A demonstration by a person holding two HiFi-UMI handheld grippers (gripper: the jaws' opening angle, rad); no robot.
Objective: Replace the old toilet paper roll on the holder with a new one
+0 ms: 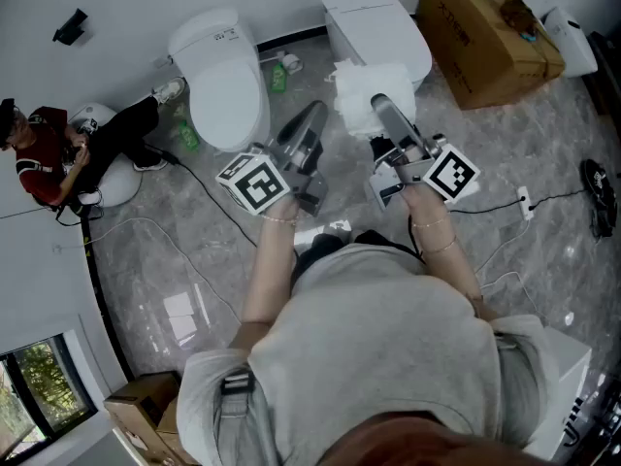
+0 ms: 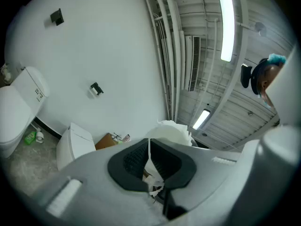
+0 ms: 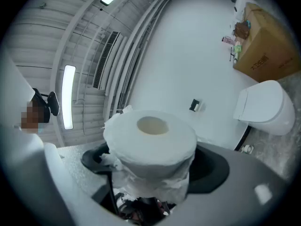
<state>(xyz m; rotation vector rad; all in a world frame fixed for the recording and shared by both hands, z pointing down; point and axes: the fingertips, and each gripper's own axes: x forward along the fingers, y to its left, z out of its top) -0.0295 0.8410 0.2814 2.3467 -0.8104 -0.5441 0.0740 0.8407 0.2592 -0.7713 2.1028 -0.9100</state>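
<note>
The right tongs [image 3: 153,167] clamp wide on the soft white toilet paper roll [image 3: 150,138], in mid-air; the left tongs [image 2: 149,147] are closed on its thin loose tail [image 2: 151,173]. Light and squashy, I judge: grip gently across its sides.

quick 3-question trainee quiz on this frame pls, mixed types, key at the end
1. Multiple choice: what does the right tool grip?
A. a green bottle
B. a toilet paper roll
C. nothing
2. True or false: the left tool has its jaws wide apart.
3. Count: how many toilets stand on the floor in the head view?

Key
1. B. The roll sits between the jaws, with its core hole facing the camera.
2. False. The jaws are closed on a thin strip of paper.
3. Two.
</note>
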